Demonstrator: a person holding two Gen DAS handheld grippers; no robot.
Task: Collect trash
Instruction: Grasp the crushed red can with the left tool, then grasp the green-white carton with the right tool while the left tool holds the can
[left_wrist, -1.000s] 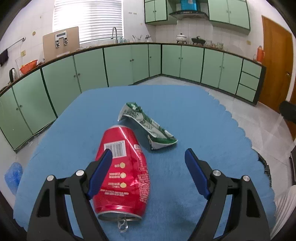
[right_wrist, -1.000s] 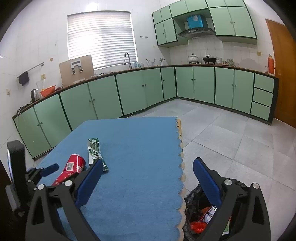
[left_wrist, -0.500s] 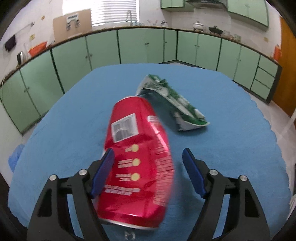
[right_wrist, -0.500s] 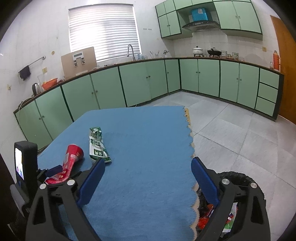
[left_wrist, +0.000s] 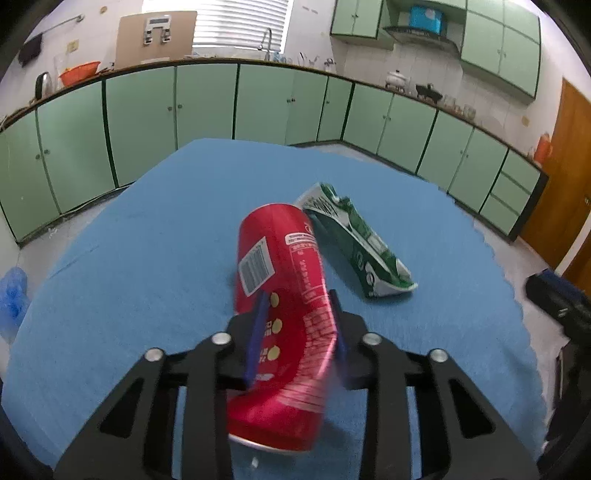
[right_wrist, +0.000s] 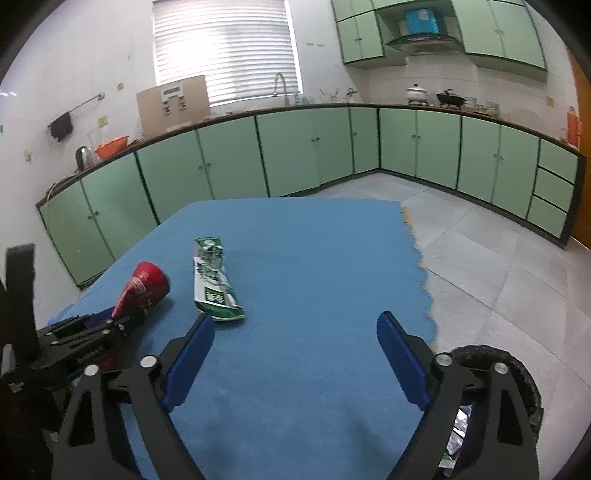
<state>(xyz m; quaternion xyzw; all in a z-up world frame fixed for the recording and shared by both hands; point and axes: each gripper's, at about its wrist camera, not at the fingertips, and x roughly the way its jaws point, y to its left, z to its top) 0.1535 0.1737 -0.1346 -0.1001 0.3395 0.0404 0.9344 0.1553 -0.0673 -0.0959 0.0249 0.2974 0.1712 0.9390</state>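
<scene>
A dented red drink can (left_wrist: 284, 295) sits between the blue pads of my left gripper (left_wrist: 297, 317), whose jaws are closing and press on its sides. Seen in the right wrist view, the red can (right_wrist: 146, 284) tilts with its far end raised above the blue table cover (right_wrist: 314, 258), held by the left gripper (right_wrist: 110, 325). A flattened green and white wrapper (left_wrist: 354, 243) lies just right of the can. My right gripper (right_wrist: 295, 332) hovers over the cover near that wrapper (right_wrist: 214, 288); its jaws are wide, closing slightly, with nothing between them.
A black-lined trash bin (right_wrist: 517, 373) with litter inside stands on the tiled floor off the table's scalloped right edge. Green kitchen cabinets (right_wrist: 314, 147) run along the far walls. A blue bag (left_wrist: 13, 295) lies on the floor at the left.
My left gripper moved forward around the red can and closed on it; the can's far end has tipped up. The right gripper came lower and nearer the green wrapper.
</scene>
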